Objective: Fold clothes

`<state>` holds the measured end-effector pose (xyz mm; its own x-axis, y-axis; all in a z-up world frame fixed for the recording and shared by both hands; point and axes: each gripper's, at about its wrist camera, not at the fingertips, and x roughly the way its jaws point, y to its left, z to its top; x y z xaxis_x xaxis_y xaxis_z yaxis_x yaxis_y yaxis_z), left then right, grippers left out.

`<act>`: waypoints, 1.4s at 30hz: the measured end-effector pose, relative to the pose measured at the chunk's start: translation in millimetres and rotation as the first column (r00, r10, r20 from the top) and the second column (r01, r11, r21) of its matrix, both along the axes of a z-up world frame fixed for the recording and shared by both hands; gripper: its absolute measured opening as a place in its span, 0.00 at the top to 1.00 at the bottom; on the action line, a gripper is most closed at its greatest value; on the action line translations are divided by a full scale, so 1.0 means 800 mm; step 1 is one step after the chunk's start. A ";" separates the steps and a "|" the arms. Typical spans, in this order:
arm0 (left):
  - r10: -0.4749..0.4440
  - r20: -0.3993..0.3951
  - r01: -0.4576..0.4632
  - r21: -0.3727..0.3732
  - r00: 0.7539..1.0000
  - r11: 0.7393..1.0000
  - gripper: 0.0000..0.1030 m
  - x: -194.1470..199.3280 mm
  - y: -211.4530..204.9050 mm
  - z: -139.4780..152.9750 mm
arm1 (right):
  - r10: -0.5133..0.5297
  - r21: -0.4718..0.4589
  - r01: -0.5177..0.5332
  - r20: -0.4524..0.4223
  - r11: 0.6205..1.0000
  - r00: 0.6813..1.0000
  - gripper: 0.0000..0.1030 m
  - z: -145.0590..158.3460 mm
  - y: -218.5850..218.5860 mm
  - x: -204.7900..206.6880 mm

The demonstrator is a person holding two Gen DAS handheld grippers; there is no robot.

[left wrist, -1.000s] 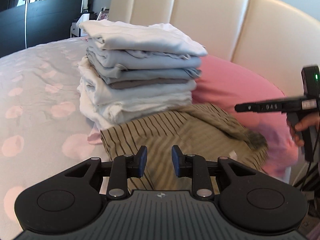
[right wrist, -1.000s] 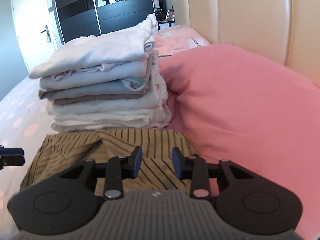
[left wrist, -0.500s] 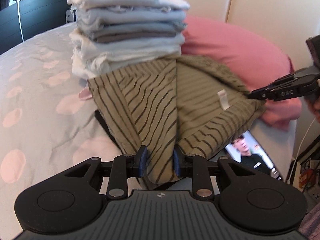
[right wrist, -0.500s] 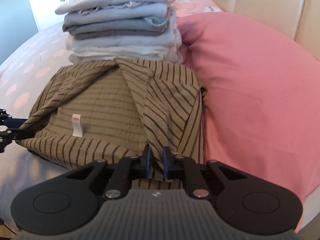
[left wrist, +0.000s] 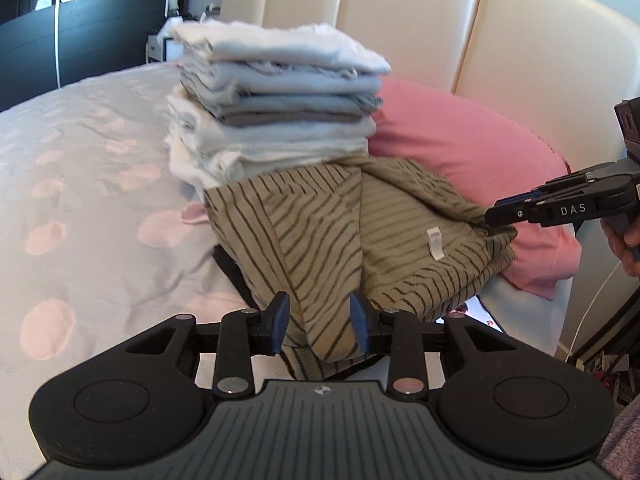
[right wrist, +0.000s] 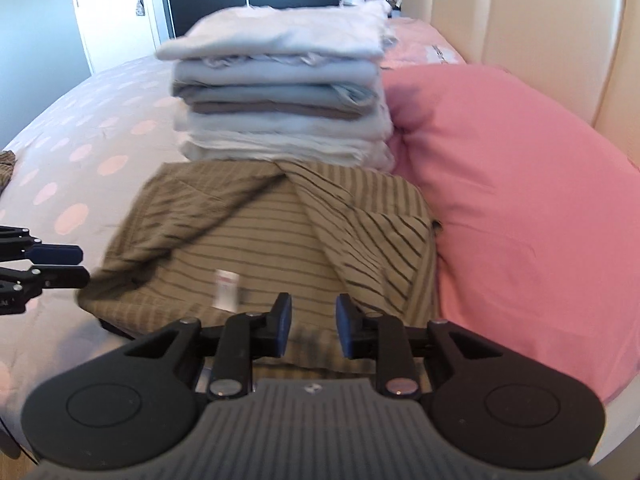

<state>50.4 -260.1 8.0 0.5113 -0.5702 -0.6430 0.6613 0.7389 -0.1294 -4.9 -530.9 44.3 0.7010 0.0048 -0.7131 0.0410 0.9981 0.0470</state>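
An olive striped garment (left wrist: 320, 240) (right wrist: 280, 240) lies folded on the bed against a tall stack of folded white and grey clothes (left wrist: 276, 104) (right wrist: 280, 96). Its white tag (left wrist: 434, 242) faces up. My left gripper (left wrist: 319, 322) is open at the garment's near edge, and a hanging fold of the cloth sits between its fingers. My right gripper (right wrist: 314, 330) is open just over the garment's other near edge, gripping nothing. Each gripper also shows in the other's view: the right gripper (left wrist: 500, 216) at the garment's right corner, the left gripper (right wrist: 64, 266) at its left side.
A pink pillow (left wrist: 460, 140) (right wrist: 500, 200) leans on the cream headboard (left wrist: 440, 20) beside the stack. The bedspread (left wrist: 80, 180) is pale with pink dots. A lit screen (left wrist: 480, 316) and a dark item (left wrist: 230, 264) poke out under the garment. A hand (left wrist: 626, 240) holds the right gripper.
The right gripper was shut on the striped cloth half a second ago and has opened and let go. Both views have drawn back slightly; the garment rests folded.
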 end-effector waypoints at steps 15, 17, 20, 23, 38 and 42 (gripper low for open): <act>0.160 0.072 -0.158 -0.031 0.984 0.987 0.61 -0.047 0.122 0.044 | 0.020 0.022 -0.022 0.092 0.999 0.996 0.41 0.029 0.187 -0.043; 0.188 0.078 -0.187 -0.025 0.979 0.982 0.60 -0.053 0.139 0.046 | 0.032 0.039 -0.036 0.098 0.999 0.995 0.35 0.026 0.214 -0.044; 0.233 0.083 -0.232 -0.017 0.969 0.973 0.59 -0.062 0.165 0.048 | 0.045 0.044 -0.050 0.106 0.998 0.993 0.30 0.019 0.253 -0.045; 0.276 0.104 -0.277 -0.004 0.956 0.961 0.57 -0.071 0.190 0.049 | 0.050 0.061 -0.056 0.101 0.997 0.994 0.30 0.009 0.286 -0.046; 0.490 0.181 -0.497 -0.009 0.853 0.868 0.28 -0.099 0.275 0.041 | 0.119 -0.005 -0.120 0.157 0.993 0.980 0.07 -0.013 0.400 -0.054; 0.561 0.147 -0.567 -0.003 0.814 0.824 0.27 -0.098 0.300 0.033 | 0.125 -0.024 -0.123 0.205 0.992 0.971 0.01 -0.009 0.422 -0.051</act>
<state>-28.3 -20.0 34.1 0.8187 -0.1307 -0.5591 0.1354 0.9902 -0.0333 -45.5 -193.0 36.9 0.8272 0.0941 -0.5539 -0.0928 0.9952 0.0305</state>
